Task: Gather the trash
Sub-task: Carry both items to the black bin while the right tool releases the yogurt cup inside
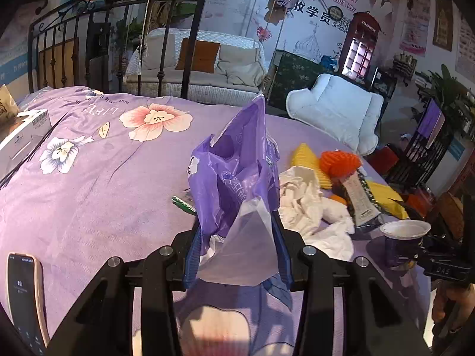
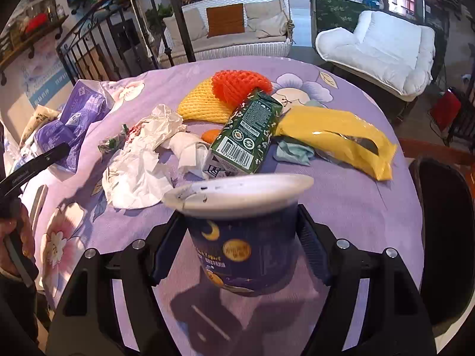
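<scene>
My left gripper [image 1: 237, 255] is shut on a purple plastic bag [image 1: 237, 178], which stands up from its jaws above the purple floral cloth [image 1: 98, 195]. My right gripper [image 2: 240, 246] is shut on a dark blue yogurt cup [image 2: 240, 252] with a white rim, lifted slightly off the cloth; the same yogurt cup [image 1: 403, 243] shows at the right of the left wrist view. Beyond it lie crumpled white paper [image 2: 139, 166], a green carton [image 2: 246, 136], orange foam net [image 2: 240, 86], yellow foam net [image 2: 202, 101] and a yellow packet [image 2: 338, 139]. The purple bag [image 2: 74, 121] is at left there.
A phone [image 1: 25, 293] lies at the cloth's near left, a white box [image 1: 26, 136] at far left. A small green wrapper [image 1: 184, 204] sits beside the bag. A dark chair back [image 2: 445, 237] stands at the right edge. A white armchair [image 1: 335, 109] and iron railing [image 1: 89, 44] lie beyond.
</scene>
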`<act>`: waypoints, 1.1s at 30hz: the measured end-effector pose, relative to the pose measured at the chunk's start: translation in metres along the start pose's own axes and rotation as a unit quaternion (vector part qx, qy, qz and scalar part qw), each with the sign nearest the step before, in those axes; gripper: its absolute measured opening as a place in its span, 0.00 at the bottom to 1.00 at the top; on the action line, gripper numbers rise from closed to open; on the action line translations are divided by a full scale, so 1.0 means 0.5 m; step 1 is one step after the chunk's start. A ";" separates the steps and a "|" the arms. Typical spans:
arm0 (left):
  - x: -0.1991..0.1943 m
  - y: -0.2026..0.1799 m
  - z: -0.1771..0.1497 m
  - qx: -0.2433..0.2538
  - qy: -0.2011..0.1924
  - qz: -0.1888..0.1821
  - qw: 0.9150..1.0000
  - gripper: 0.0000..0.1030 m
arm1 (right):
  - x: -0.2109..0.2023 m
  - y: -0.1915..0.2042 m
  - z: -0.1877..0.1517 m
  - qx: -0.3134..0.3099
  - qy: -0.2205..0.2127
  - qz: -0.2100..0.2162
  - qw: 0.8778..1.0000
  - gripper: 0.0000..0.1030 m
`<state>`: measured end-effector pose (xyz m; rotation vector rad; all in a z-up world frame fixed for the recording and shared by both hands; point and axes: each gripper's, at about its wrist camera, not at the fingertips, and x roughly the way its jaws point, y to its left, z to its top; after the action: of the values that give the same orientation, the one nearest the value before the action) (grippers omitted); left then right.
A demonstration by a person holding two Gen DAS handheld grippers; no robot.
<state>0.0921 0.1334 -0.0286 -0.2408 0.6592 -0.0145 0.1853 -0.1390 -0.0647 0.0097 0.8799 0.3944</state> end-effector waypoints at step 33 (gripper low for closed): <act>0.070 -0.589 -0.075 0.198 0.062 -0.272 0.940 0.42 | -0.094 -0.523 -0.144 0.244 0.006 -0.177 0.953 0.71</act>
<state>0.1155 -0.1640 -0.0120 -0.0256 0.6839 -0.6932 0.1913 -0.4086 -0.1201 0.3017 0.9508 -0.1659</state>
